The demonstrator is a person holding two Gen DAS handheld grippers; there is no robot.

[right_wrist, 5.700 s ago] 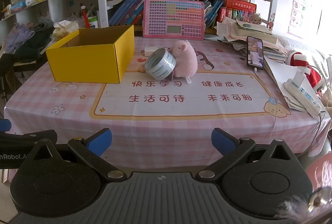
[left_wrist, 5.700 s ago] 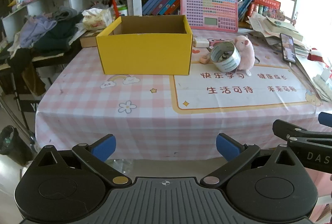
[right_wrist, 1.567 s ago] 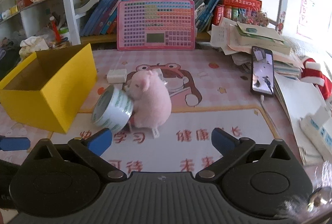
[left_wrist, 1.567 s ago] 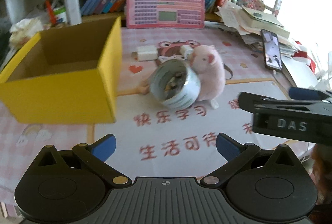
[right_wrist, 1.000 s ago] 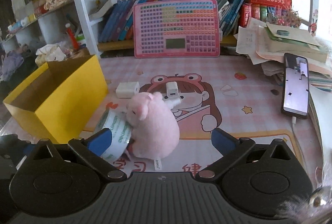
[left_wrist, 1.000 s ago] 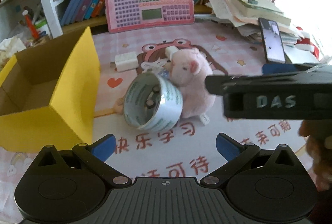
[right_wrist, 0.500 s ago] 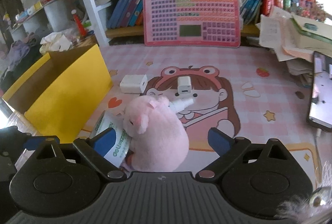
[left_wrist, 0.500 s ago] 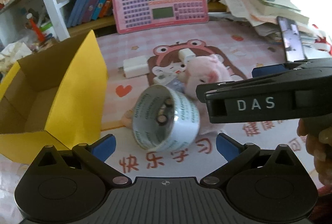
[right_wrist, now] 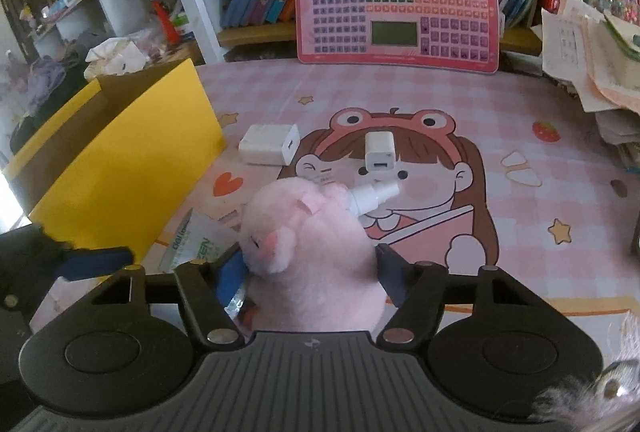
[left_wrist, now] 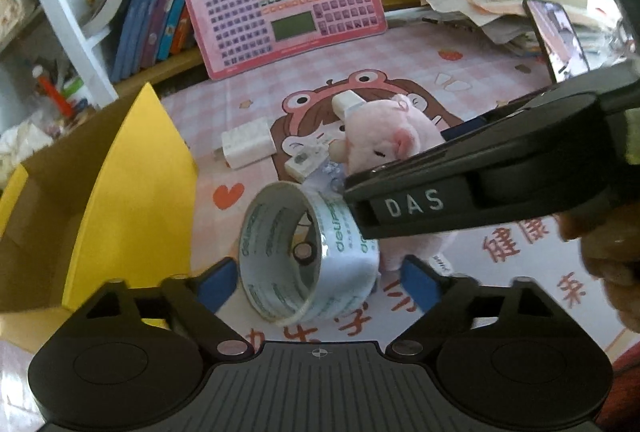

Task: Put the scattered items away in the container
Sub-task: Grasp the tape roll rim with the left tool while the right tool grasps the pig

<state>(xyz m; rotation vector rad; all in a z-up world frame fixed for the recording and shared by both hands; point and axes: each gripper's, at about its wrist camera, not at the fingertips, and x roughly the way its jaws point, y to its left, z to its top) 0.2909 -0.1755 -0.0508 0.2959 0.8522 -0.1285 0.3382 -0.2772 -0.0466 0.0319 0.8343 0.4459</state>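
Both grippers have come in close since a second ago. Left gripper (left_wrist: 316, 280), jaws closing, has the tape roll (left_wrist: 308, 252) between its blue fingers (left_wrist: 214, 282), not yet gripped; the roll's clear band reads "deli" in green. Right gripper (right_wrist: 310, 274), also closing, pinches the pink plush pig (right_wrist: 308, 252) at both flanks (its side reads "DAS" from the left camera). Left of both stands the yellow box (left_wrist: 132, 200), whose visible cardboard inside looks bare. Beyond the pig on the desk (right_wrist: 520, 232) lie two white chargers (right_wrist: 270, 144) and a small white bottle (right_wrist: 374, 196).
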